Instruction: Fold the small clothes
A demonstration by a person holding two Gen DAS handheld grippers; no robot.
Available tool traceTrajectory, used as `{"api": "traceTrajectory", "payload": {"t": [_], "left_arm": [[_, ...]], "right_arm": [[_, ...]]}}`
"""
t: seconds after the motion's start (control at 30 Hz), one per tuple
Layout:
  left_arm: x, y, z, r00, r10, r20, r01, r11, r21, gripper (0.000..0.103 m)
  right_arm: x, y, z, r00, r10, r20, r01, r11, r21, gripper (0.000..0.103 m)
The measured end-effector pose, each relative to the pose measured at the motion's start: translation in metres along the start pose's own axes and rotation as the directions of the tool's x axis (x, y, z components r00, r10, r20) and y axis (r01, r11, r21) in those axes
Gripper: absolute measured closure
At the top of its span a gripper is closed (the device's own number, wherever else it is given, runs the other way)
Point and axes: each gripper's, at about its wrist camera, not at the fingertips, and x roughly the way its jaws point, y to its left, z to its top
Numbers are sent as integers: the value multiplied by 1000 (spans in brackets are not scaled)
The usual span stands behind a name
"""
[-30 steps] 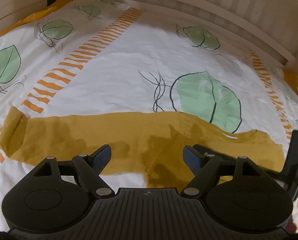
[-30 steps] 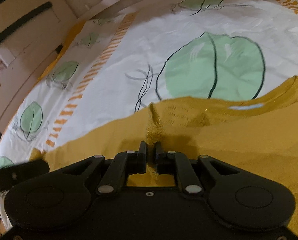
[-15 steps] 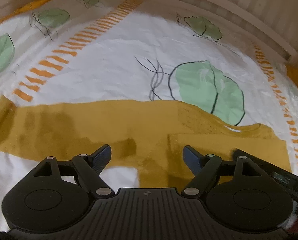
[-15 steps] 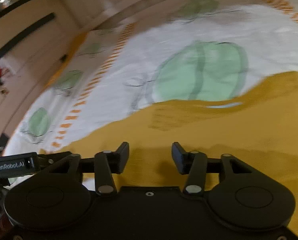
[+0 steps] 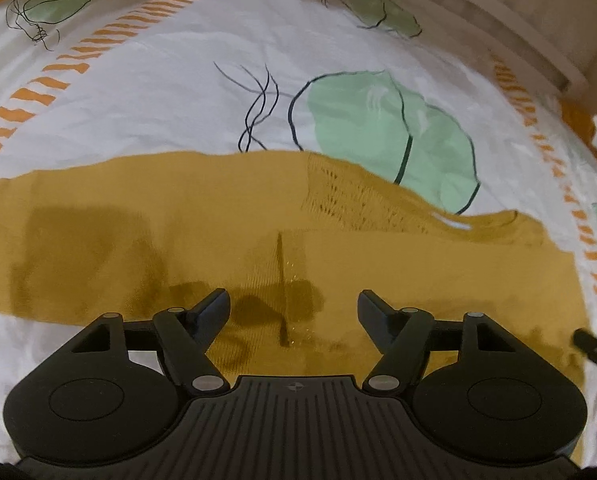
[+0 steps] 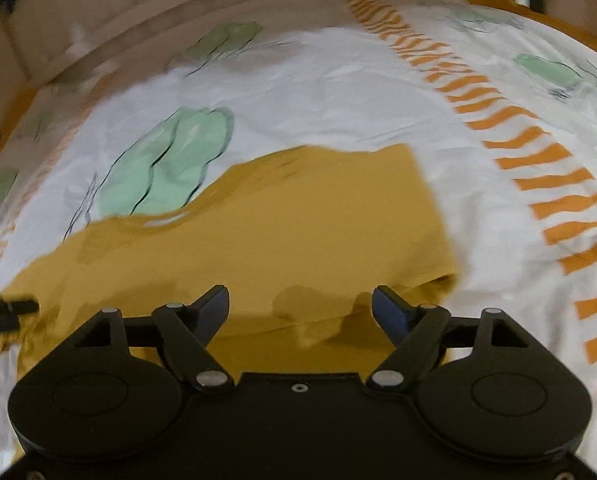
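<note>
- The left hand-held gripper [image 5: 293,307] has its jaws spread wide with nothing between them; both fingertips hang over mustard cloth.
- Directly ahead of it and running out to both sides lies the mustard garment [image 5: 226,216], flat on the bed sheet [image 5: 178,92].
- A thin upright crease [image 5: 281,280] in the fabric sits just ahead, between the two fingers.
- Ahead and slightly right is a panel of open-knit holes [image 5: 350,196] at the garment's far edge.
- Beyond the garment, ahead and to the right, the sheet carries a printed green leaf [image 5: 394,136].
- The right hand-held gripper [image 6: 300,304] is likewise spread open and holds nothing.
- The mustard garment [image 6: 298,216] lies under and ahead of it; a folded-over layer ends in a straight edge ahead and to the right.
- To its right a band of orange dashes [image 6: 546,176] runs along the bed sheet [image 6: 338,92].
- Far ahead, a pale wooden rail [image 6: 218,12] borders the bed.
- At the left edge of the right wrist view a dark tip shows; it is too blurred to identify.
</note>
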Motion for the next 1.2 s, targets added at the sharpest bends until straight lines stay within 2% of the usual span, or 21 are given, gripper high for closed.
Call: {"api": "traceTrajectory", "payload": {"t": [0.13, 0.3, 0.33, 0.37, 0.43, 0.47, 0.5, 0.57, 0.73, 1.0, 1.13, 1.2], "left_arm": [[13, 2, -3, 1000, 0, -18, -1, 1000, -13, 34], [18, 0, -5, 1000, -25, 8, 25, 999, -24, 36], [18, -1, -5, 999, -29, 15, 29, 999, -26, 44], [19, -2, -6, 999, -29, 26, 30, 999, -32, 60], [18, -2, -9, 997, -42, 62, 45, 997, -55, 78], [20, -3, -11, 996, -63, 70, 67, 996, -58, 85], [20, -4, -12, 993, -90, 73, 94, 994, -51, 87], [17, -6, -12, 993, -75, 89, 78, 996, -39, 98], [5, -7, -9, 988, -51, 143, 57, 998, -39, 99], [-17, 3, 3, 969, 48, 243, -35, 998, -58, 102], [-13, 14, 7, 973, 74, 219, -55, 994, -91, 102], [-7, 17, 8, 984, 24, 174, -9, 996, -83, 101]], "right_arm": [[1, -12, -1, 1000, -8, -11, 8, 999, 34, 19], [-1, -11, -1, 995, 89, -39, -87, 995, 57, 15], [-2, -10, 1, 994, 107, -36, -104, 993, 61, 13], [-3, -9, 1, 993, 117, -34, -115, 992, 61, 11], [-6, -7, 3, 991, 129, -29, -127, 990, 62, 11], [-8, -9, 4, 991, 132, -24, -130, 989, 67, 11], [-10, -10, 5, 991, 131, -18, -129, 989, 74, 11], [-13, -17, 8, 992, 125, -9, -124, 988, 97, 11], [-22, -47, 17, 996, 84, 25, -87, 980, 179, 11], [-30, -92, 20, 998, -28, 56, 9, 948, 319, 11], [-27, -91, 21, 998, -27, 49, 10, 950, 311, 11], [-23, -89, 20, 999, -27, 40, 14, 955, 296, 11]]}}
